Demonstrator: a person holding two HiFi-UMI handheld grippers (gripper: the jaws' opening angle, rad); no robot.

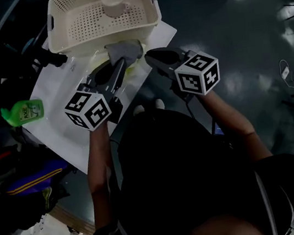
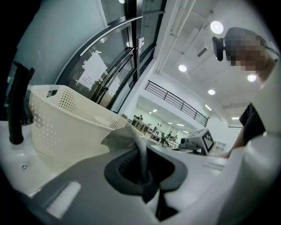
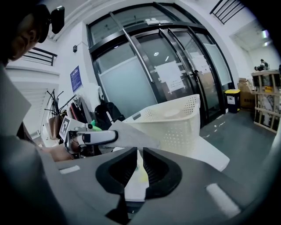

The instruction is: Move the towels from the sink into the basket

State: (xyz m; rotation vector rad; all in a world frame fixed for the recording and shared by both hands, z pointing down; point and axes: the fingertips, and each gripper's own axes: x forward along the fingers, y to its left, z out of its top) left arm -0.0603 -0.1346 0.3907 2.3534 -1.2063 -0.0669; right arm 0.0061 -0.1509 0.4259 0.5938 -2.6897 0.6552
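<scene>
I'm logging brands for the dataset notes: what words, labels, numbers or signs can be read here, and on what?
No text can be quoted; nothing reads clearly.
Green bottle label: has print, too blurred to read.
Blue wall sign: too small to read.
Paper sheets on the glass doors: too small to read.
Marker cubes: black-and-white patterns only, no words.

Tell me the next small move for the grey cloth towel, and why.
Probably carry the grey cloth towel forward over the near rim of the cream perforated plastic basket: the left gripper holds it clamped, short of that rim.
</scene>
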